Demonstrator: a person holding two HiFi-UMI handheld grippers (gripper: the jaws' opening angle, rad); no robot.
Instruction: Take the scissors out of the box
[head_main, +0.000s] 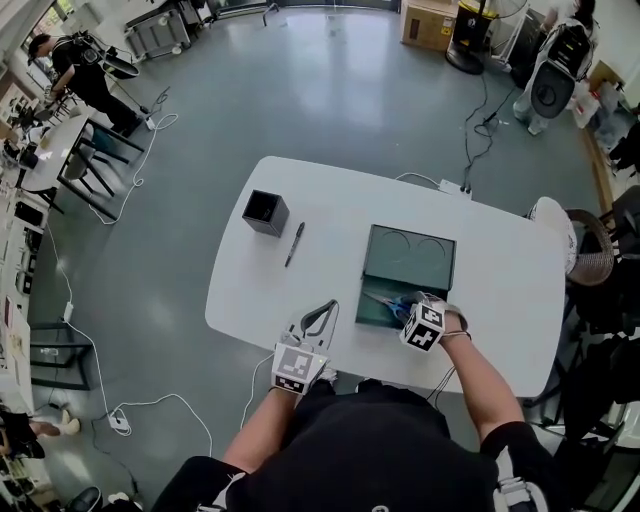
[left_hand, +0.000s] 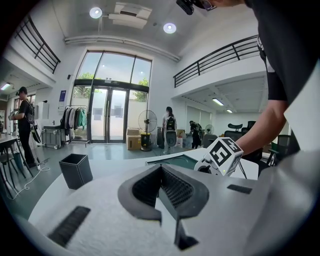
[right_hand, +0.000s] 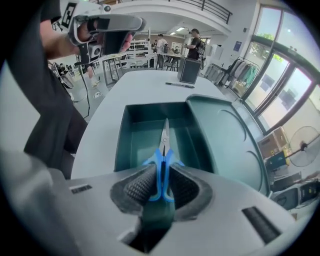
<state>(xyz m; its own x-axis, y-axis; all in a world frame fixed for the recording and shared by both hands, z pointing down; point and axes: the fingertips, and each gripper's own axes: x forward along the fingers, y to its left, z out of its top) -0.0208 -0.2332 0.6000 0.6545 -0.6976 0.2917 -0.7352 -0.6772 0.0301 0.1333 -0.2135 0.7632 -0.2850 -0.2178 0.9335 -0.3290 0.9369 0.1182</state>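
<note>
- Right gripper (right_hand: 161, 175): I am clamping its jaws on the blue handles of the scissors (right_hand: 164, 142), inside the box (right_hand: 125, 135), centre frame.
- Left gripper (left_hand: 161, 170): idling, tips together, empty.
- Next, I judge: lifting straight up, clearing the walls.

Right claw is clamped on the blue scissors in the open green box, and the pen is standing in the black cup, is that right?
The pen is not in the black cup; it lies flat on the table between cup and green box, as the head view shows. The right claw is indeed clamped on the blue scissors.
</note>
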